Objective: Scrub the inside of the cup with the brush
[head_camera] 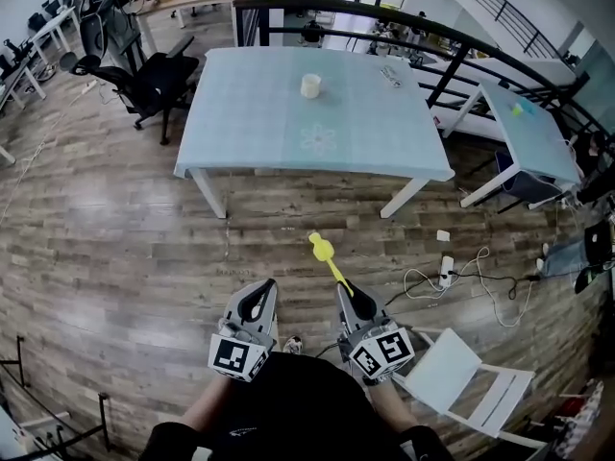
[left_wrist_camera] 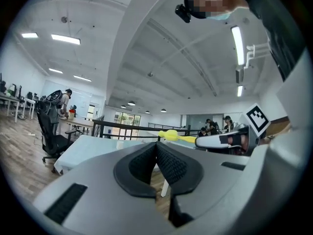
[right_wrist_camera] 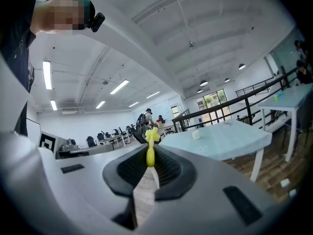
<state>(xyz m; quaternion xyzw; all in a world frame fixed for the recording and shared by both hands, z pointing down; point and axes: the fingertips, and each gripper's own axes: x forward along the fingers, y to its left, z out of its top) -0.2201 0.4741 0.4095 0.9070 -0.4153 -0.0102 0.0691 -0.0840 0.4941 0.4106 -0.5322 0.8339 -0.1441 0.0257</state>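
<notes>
A small white cup (head_camera: 310, 85) stands on the far table with the pale blue cloth (head_camera: 250, 113), well ahead of both grippers. My right gripper (head_camera: 348, 295) is shut on the handle of a yellow brush (head_camera: 327, 255), whose head points toward the table. In the right gripper view the brush (right_wrist_camera: 150, 145) sticks out from between the closed pads, with the cup (right_wrist_camera: 196, 134) small in the distance. My left gripper (head_camera: 259, 293) hovers beside it over the wooden floor, shut with nothing in it; its pads (left_wrist_camera: 168, 163) meet, and the brush (left_wrist_camera: 172, 135) shows to its right.
A black office chair (head_camera: 149, 83) stands left of the table. A white folding chair (head_camera: 466, 377) lies at lower right, with cables and a power strip (head_camera: 446, 272) on the floor. A second table (head_camera: 527, 128) and a dark railing (head_camera: 404, 19) are beyond.
</notes>
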